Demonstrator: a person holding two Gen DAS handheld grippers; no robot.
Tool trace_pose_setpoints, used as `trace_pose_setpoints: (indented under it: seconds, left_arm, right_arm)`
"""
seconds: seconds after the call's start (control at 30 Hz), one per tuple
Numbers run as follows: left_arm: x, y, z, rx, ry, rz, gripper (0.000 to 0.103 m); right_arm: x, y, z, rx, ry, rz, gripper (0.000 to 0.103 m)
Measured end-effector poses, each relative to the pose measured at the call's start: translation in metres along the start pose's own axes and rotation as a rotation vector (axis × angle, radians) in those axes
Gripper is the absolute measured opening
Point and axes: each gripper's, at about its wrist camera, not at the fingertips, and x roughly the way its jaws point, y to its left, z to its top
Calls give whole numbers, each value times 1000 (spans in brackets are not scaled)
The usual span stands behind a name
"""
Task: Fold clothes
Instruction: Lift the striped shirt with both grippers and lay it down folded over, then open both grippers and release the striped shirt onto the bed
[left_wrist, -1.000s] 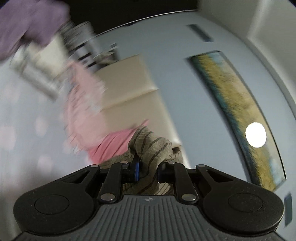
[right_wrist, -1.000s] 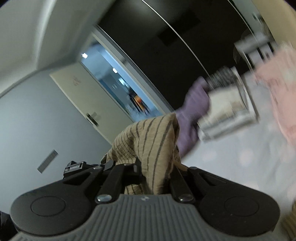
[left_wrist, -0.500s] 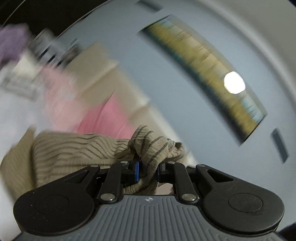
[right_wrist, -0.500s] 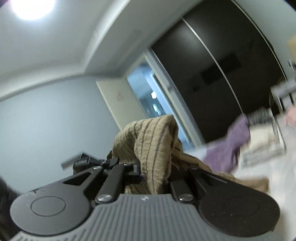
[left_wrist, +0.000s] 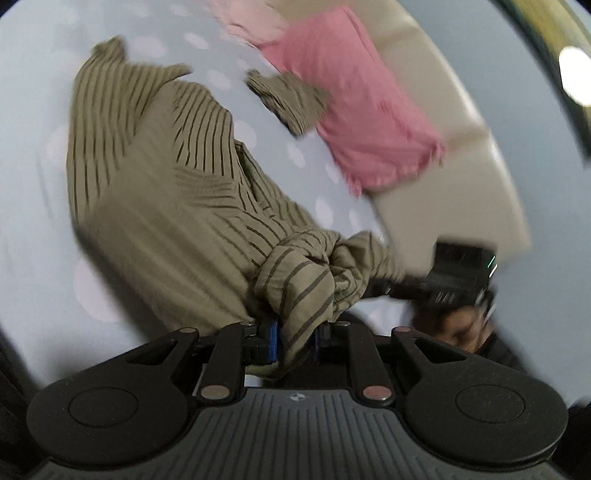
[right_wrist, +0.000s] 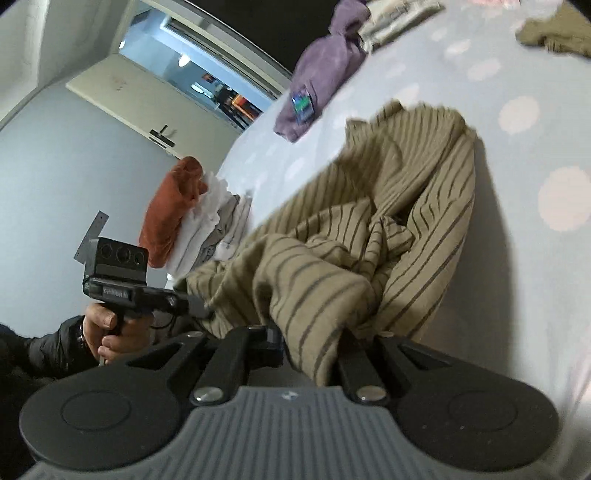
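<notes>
A tan shirt with dark stripes (left_wrist: 155, 192) lies spread over the pale blue dotted bed sheet (left_wrist: 29, 229). My left gripper (left_wrist: 295, 338) is shut on a bunched edge of it near the bed's side. My right gripper (right_wrist: 310, 343) is shut on another bunched edge of the same shirt (right_wrist: 369, 243). The right gripper's body shows at the right in the left wrist view (left_wrist: 454, 273). The left gripper's body and the hand holding it show at the left in the right wrist view (right_wrist: 122, 280). One sleeve (left_wrist: 288, 96) lies across the sheet toward a pink garment.
A pink garment (left_wrist: 362, 110) lies by the cream headboard (left_wrist: 443, 155). A purple garment (right_wrist: 317, 70) and a folded stack (right_wrist: 399, 14) lie at the far end of the bed. A stack of folded clothes topped with rust fabric (right_wrist: 192, 221) sits at the bed's edge.
Both grippers swung down from facing the walls to facing the bed. The striped shirt, which hung bunched between them, now lies spread out on the sheet, still held by both.
</notes>
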Motion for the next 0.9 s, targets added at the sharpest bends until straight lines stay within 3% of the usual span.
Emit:
trace_pose_setpoints:
  seconds: [0.07,0.13,0.2,0.3,0.4,0.5,0.53,0.6,0.67,0.8,0.87,0.9]
  left_arm:
    - [16,-7,-1,83,57,86,16]
    - [40,-8,-2,137,151,144,17]
    - [61,-16,-9,212,245,189,17]
    - [85,-27,-25,340,354,244,17]
    - [98,-43,-34,469,386,263,19]
    - [100,-45,-41,525,388,261,19]
    - [101,-45,-41,532,388,257,20]
    - [101,-44,-42,538,385,250,21]
    - [95,-41,-48,532,382,244,22]
    - [87,-40,-57,546,394,263,22]
    - [89,-40,-57,547,402,268,22]
    - [89,-40,-57,547,406,271,22]
  right_arm:
    - [12,7,1,-60,81,-91,15]
    - [31,13,2,-98,209,-203,33]
    - [41,24,2,-140,340,-308,43]
    - [40,49,26,-224,411,-365,44]
    - [27,73,53,-268,396,-389,50]
    - [23,79,77,-252,306,-405,63]
    - [31,80,84,-241,281,-420,71]
    - [62,77,90,-233,280,-473,71]
    - [100,72,93,-229,291,-521,68]
    - [171,40,87,-181,314,-582,39]
    - [184,31,81,-186,339,-610,0]
    - [181,29,79,-184,343,-616,0]
